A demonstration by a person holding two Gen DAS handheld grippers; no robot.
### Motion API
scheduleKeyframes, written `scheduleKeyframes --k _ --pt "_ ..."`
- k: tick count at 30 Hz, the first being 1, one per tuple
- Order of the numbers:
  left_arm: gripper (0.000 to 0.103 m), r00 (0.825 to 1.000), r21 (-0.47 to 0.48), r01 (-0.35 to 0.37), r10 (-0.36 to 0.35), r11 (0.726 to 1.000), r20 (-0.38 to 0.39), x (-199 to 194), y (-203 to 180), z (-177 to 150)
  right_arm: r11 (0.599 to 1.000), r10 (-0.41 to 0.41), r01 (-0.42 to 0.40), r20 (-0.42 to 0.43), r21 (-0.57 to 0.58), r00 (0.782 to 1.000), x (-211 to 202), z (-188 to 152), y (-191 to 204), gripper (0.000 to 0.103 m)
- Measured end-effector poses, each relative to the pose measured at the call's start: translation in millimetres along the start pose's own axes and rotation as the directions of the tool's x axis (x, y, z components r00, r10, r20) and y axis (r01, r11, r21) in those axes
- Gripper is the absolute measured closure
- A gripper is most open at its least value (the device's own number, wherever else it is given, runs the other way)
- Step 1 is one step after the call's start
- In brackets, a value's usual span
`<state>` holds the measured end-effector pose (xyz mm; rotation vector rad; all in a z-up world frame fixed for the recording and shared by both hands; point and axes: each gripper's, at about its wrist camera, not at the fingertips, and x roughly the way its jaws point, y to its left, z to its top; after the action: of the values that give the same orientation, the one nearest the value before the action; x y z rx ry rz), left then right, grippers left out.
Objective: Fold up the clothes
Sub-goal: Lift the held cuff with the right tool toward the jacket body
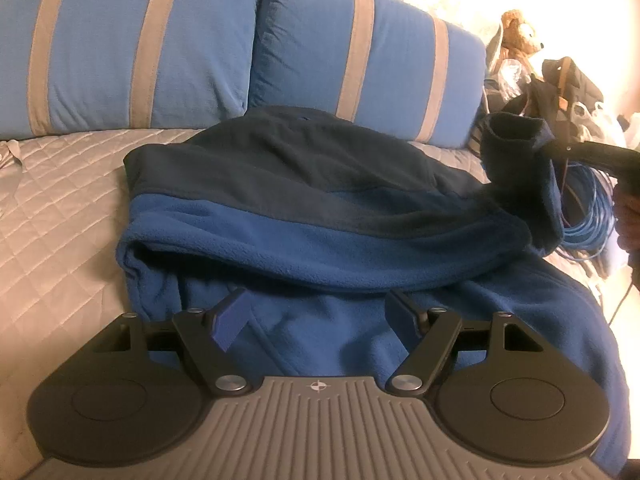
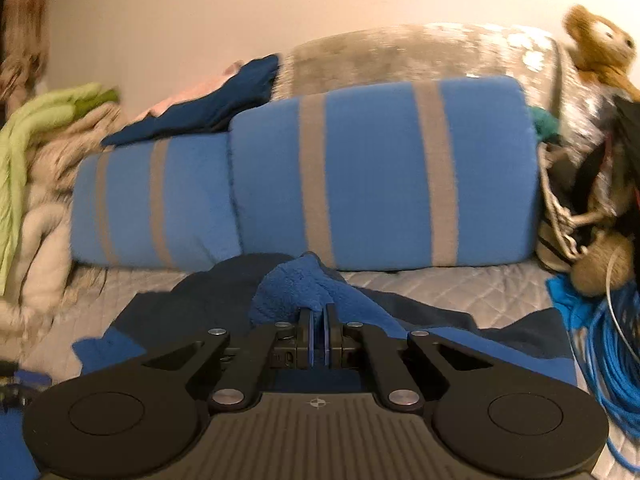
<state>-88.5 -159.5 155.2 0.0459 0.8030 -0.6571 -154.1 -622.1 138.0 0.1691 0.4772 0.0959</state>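
Left wrist view: we find the left tool spread apart, gripping nothing, above the blue fleece jacket lying on the quilted bed — its sleeve lifted at right.

Right wrist view: right tool clamped on that sleeve. We judge a sleeve fold underway — next, lay it across the body.
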Motion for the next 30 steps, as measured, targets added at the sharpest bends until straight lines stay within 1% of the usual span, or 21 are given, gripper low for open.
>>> scheduleKeyframes --k 3,5,7,11,14,16,17,18,19,20,21,22,26,30 --pt "0.029 1.000 -0.002 -0.001 0.001 1.000 0.002 -0.5 -0.2 -0.5 0.993 0.031 -0.037 -0.053 -0.111 0.998 3.6 -8.4 23.0 0.096" --pt "0.029 1.000 -0.001 0.000 0.000 1.000 0.002 -0.7 0.0 -0.6 0.980 0.052 -0.070 -0.100 -0.189 0.994 5.5 -17.2 39.0 0.096" --pt "0.029 1.000 0.000 0.000 0.000 1.000 0.002 -0.9 0.1 -0.6 0.958 0.056 -0.098 -0.159 -0.268 0.986 7.1 -29.9 53.9 0.096" --pt "0.029 1.000 -0.003 0.002 -0.002 1.000 0.007 -1.5 0.9 -1.0 0.895 0.025 -0.135 -0.255 -0.424 0.967 6.1 -54.5 74.9 0.094" --pt "0.029 1.000 -0.010 0.007 -0.007 1.000 0.009 -1.2 1.6 -0.7 0.838 -0.010 -0.146 -0.282 -0.525 0.959 0.8 -66.9 84.1 0.093" --pt "0.029 1.000 -0.013 0.010 -0.010 1.000 0.007 -0.7 1.6 -0.1 0.806 -0.019 -0.153 -0.283 -0.572 0.959 -3.1 -69.3 87.6 0.090" --pt "0.029 1.000 -0.013 0.010 -0.010 1.000 0.007 -0.5 1.4 0.1 0.794 -0.017 -0.159 -0.282 -0.587 0.959 -4.6 -68.5 88.4 0.085" --pt "0.029 1.000 -0.012 0.010 -0.010 1.000 0.007 -0.5 1.4 0.0 0.783 -0.010 -0.168 -0.283 -0.598 0.959 -6.1 -67.0 89.5 0.072" --pt "0.029 1.000 -0.013 0.010 -0.010 1.000 0.007 -0.5 1.6 -0.2 0.772 0.004 -0.182 -0.282 -0.609 0.959 -7.5 -64.7 91.0 0.065" --pt "0.029 1.000 -0.013 0.010 -0.010 1.000 0.006 -0.4 1.9 -0.2 0.758 0.018 -0.196 -0.281 -0.622 0.959 -9.0 -62.3 92.7 0.050" --pt "0.029 1.000 -0.014 0.010 -0.010 1.000 0.006 -0.3 2.1 -0.3 0.741 0.029 -0.211 -0.284 -0.638 0.959 -10.0 -59.9 94.7 0.042" --pt "0.029 1.000 -0.015 0.010 -0.010 1.000 0.006 -0.4 2.2 -0.5 0.718 0.035 -0.228 -0.292 -0.658 0.956 -10.2 -57.7 97.5 0.041" --pt "0.029 1.000 -0.019 0.008 -0.008 1.000 0.007 -0.9 1.9 -1.2 0.608 0.020 -0.277 -0.335 -0.744 0.942 -1.7 -50.2 108.8 0.041" --pt "0.029 1.000 -0.022 0.006 -0.006 1.000 0.007 -1.2 1.8 -1.8 0.504 -0.022 -0.327 -0.390 -0.800 0.921 15.7 -49.7 115.2 0.042"
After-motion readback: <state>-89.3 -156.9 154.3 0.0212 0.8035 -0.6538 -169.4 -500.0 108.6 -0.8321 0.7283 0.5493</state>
